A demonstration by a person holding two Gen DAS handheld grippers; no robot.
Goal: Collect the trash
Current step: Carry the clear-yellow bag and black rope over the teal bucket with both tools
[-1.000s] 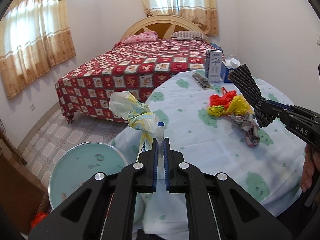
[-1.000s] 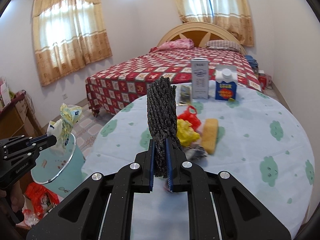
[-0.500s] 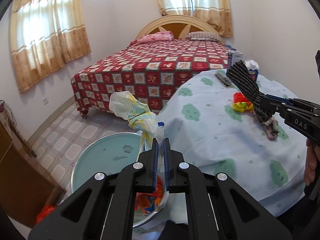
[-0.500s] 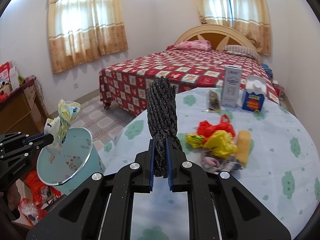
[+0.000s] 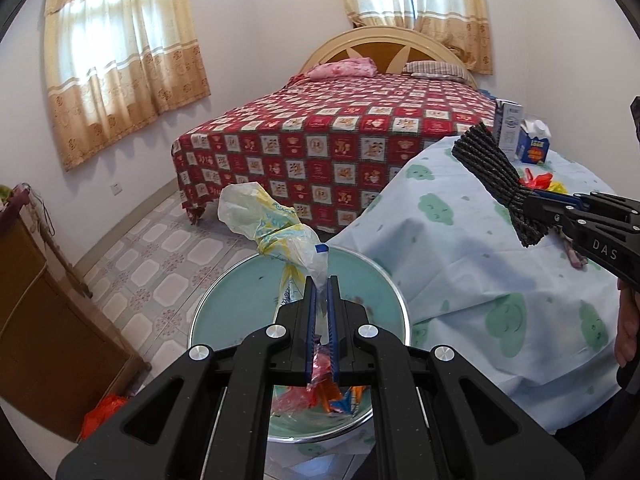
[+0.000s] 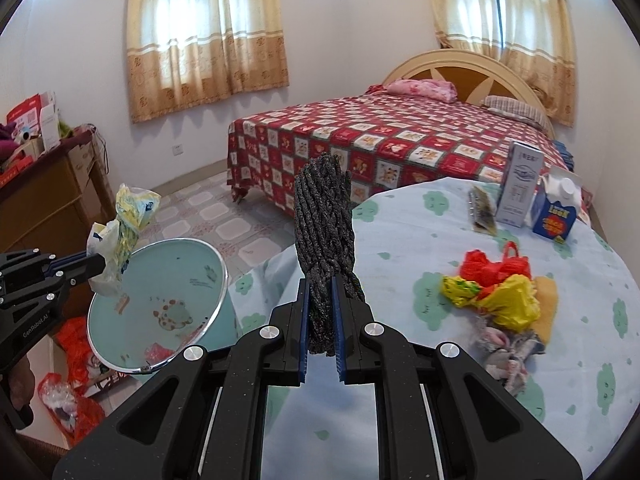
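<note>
Angled downward above the teal bin (image 5: pixel 224 300), left tool (image 5: pixel 321 280) pinching a crumpled plastic bag (image 5: pixel 272 228); at three o'clock, right tool (image 6: pixel 321 280) clamped on a dark braided bundle (image 6: pixel 324 216) over the surface (image 6: pixel 400 240).

The trash bin (image 6: pixel 160 304) stood on the floor just beside the bench (image 6: pixel 440 272), on its left in the right wrist view, with wrappers (image 5: pixel 332 392) lying in its bottom and a cabinet (image 6: pixel 48 192) further left against the wall. The left hand-held gripper (image 5: pixel 320 292) held a crumpled bag (image 5: pixel 272 224) above the bin's mouth, while the right hand-held gripper (image 6: pixel 322 292) held a knitted bundle (image 6: pixel 324 216) upright over the bench's near edge. On the bench, a heap of bags (image 6: pixel 496 288) lay to the right of that bundle, two cartons (image 6: pixel 536 196) stood side by side at the far edge, and the bed (image 6: pixel 384 136) lay behind the bench.
</note>
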